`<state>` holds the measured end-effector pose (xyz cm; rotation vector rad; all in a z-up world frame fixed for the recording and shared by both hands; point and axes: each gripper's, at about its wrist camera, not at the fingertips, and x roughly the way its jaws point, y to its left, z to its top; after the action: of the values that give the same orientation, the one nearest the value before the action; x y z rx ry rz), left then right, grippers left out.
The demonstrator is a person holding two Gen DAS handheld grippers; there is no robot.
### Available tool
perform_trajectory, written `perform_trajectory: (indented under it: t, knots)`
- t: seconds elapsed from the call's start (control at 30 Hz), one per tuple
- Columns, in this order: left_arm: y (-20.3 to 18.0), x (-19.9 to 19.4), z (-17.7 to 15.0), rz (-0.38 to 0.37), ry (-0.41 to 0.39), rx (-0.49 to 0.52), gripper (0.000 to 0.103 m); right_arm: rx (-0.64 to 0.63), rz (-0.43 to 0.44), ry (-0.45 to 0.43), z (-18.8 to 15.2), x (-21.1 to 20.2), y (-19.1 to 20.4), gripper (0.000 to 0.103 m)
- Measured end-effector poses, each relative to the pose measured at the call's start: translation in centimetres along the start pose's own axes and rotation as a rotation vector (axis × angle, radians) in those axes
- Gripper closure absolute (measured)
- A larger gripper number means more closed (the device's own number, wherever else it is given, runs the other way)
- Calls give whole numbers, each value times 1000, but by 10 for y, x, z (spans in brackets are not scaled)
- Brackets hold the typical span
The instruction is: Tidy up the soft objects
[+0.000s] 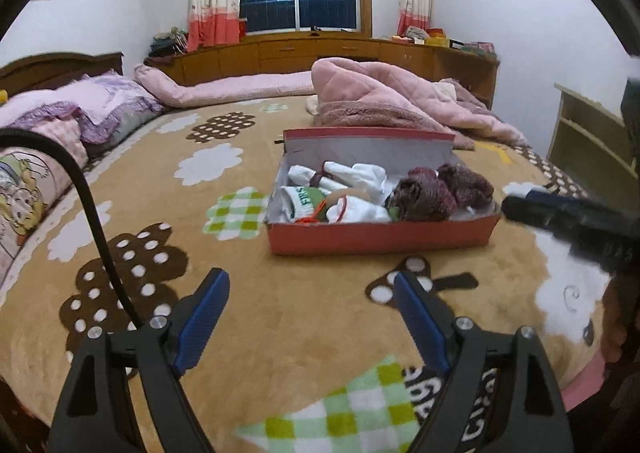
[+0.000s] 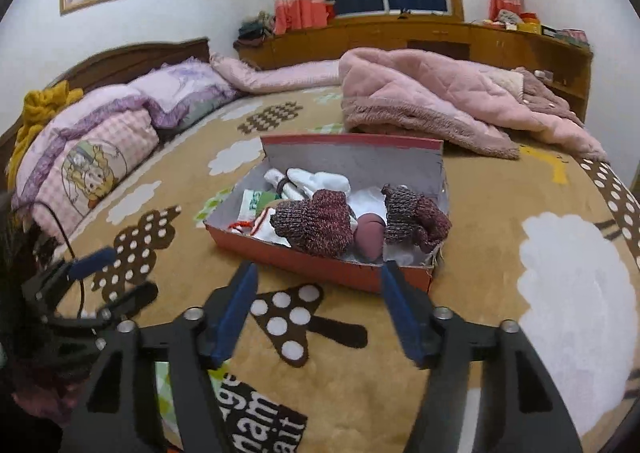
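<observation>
We hold both grippers above the tan patterned blanket (image 1: 280, 317), short of the red box (image 1: 380, 239), and each is spread wide with nothing between its blue pads: the left gripper (image 1: 310, 281) faces the box's long near wall, the right gripper (image 2: 318, 273) its near corner. Inside the box we see white socks (image 1: 352, 177) bundled at one end and two maroon knitted socks (image 2: 316, 223) at the other, with a smooth reddish-brown piece (image 2: 370, 237) between the knitted pair. Behind the box, a pink quilted blanket (image 2: 440, 93) lies heaped on the bed.
</observation>
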<state>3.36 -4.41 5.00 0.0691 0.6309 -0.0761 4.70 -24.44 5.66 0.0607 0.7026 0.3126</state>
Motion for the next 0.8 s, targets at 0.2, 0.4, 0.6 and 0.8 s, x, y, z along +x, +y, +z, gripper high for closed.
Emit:
perform_trajectory:
  t: [0.2,0.4,0.6,0.8]
  knots:
    - [3,-15,-21,20,-76,-21,15,-29,-47,-106,-19,-20,14,26]
    - [11,-11,-28,45,-161,-99,12,-15,-58,-166,-32,-17,17,21]
    - [8,9,-34,24,-132,-106,12,60,-79,-253,-54,-3,-1,21]
    - [0,31,-37,-2,-86,-102,12,63,-108,-174,-58,19,-11,21]
